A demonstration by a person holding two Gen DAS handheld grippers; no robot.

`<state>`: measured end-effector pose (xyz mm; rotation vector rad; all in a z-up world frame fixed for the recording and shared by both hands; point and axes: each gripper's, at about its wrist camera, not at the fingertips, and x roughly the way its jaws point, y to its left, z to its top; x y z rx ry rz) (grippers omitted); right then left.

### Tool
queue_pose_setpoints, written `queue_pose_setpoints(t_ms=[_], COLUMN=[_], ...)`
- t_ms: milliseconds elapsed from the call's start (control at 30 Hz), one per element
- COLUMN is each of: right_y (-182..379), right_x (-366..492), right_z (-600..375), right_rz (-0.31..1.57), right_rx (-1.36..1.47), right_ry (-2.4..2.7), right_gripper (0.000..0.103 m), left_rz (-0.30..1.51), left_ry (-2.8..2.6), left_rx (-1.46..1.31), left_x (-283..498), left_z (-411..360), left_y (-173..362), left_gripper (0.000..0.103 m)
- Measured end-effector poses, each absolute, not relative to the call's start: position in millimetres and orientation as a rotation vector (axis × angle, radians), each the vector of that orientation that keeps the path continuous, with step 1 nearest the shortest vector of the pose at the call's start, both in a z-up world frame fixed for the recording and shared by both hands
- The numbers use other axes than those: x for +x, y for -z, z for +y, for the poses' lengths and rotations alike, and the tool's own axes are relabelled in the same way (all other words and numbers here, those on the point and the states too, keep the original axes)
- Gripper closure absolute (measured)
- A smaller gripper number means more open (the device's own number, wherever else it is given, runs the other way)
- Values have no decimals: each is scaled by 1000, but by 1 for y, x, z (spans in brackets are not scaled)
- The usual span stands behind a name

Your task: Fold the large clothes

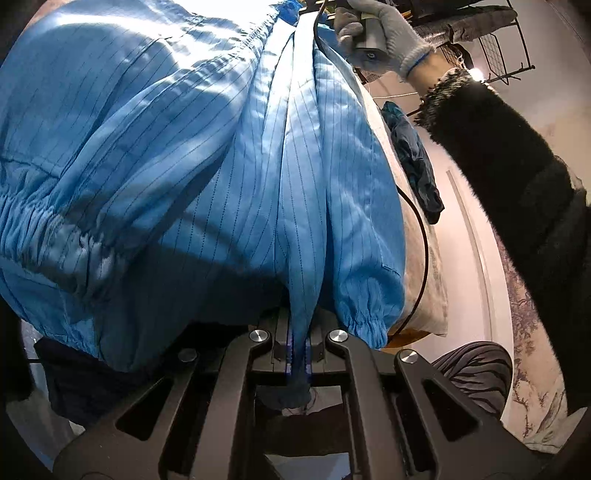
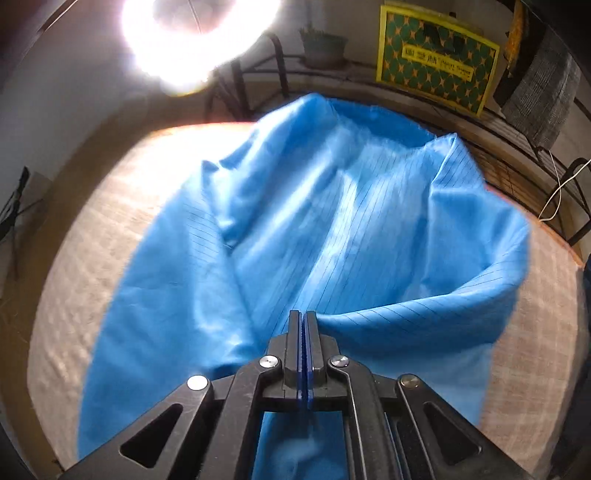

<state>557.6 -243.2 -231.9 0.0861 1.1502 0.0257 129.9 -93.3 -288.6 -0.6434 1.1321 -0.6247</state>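
Note:
A large light-blue pinstriped garment (image 1: 184, 147) with elastic cuffs fills the left wrist view. My left gripper (image 1: 297, 339) is shut on a narrow bunched strip of it, and the cloth stretches away from the jaws. In the right wrist view the same garment (image 2: 332, 240) lies rumpled on a beige-covered table (image 2: 110, 240). My right gripper (image 2: 303, 317) is shut, with a fold of the blue cloth pinched at its tips and more cloth hanging under the jaws. A grey-gloved hand (image 1: 391, 33) holds that gripper's handle at the far end of the garment.
A dark teal garment (image 1: 413, 158) hangs at the table's edge. A black cable (image 1: 421, 251) runs along that side. Behind the table stand a metal rack (image 2: 517, 166), a yellow and green box (image 2: 436, 59), a potted plant (image 2: 323, 46) and a bright ring lamp (image 2: 195, 40).

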Motion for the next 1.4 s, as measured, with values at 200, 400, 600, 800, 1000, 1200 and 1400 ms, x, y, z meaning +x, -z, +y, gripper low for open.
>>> queue_pose_setpoints(t_ms=[200, 400, 600, 800, 1000, 1200, 1400], right_y=[187, 123, 96, 103, 164, 218, 232], right_x=[518, 408, 266, 152, 97, 87, 85], right_z=[-264, -285, -310, -295, -281, -287, -281], right_rz=[1035, 941, 879, 879, 940, 996, 1017], right_rx=[246, 273, 286, 297, 357, 495, 473], right_ry=[-157, -249, -289, -298, -266, -260, -279], right_gripper=[72, 71, 70, 68, 68, 69, 68], left_rz=[1111, 1027, 971, 958, 1018, 1097, 1094], left_ry=[635, 620, 559, 497, 661, 631, 610], left_rx=[-700, -642, -580, -536, -563, -574, -558], left_x=[129, 119, 103, 89, 93, 111, 108], left_z=[-79, -61, -40, -32, -75, -106, -93], left_y=[282, 257, 239, 227, 216, 239, 241], left_gripper=[101, 101, 62, 60, 56, 67, 103])
